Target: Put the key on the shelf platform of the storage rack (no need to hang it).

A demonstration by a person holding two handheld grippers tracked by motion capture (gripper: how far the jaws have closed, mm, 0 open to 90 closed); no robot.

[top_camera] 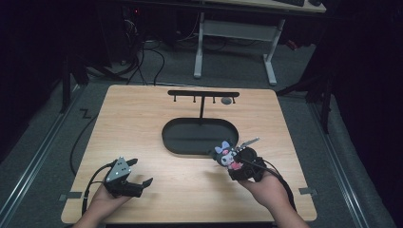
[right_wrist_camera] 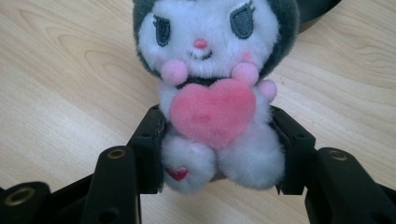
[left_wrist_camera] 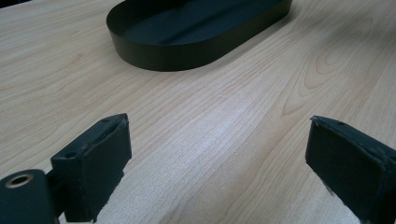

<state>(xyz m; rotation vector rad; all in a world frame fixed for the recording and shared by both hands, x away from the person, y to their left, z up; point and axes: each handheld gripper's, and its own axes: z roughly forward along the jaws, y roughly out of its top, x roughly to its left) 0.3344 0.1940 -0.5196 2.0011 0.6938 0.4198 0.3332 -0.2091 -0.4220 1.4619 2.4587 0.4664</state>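
A small plush toy [top_camera: 227, 155] with a dark hood, white face and pink heart [right_wrist_camera: 212, 116] is held just above the table near the front right. My right gripper [top_camera: 237, 167] is shut on the plush toy's lower body, its two black jaws pressing both sides. The plush toy [right_wrist_camera: 215, 84] faces the camera in the right gripper view. My left gripper [top_camera: 138, 173] rests low at the front left, open, with bare wood between its wide-apart jaws. A black oval tray [top_camera: 176, 142] lies in the middle of the table, also seen as the black oval tray [left_wrist_camera: 187, 51] ahead of the left gripper [left_wrist_camera: 219, 154].
A black T-shaped hanger stand [top_camera: 202, 97] with small hooks rises from the tray's far side. The wooden table [top_camera: 133, 118] ends close behind both hands. Beyond it are a white desk frame [top_camera: 237, 35] and cables on the floor.
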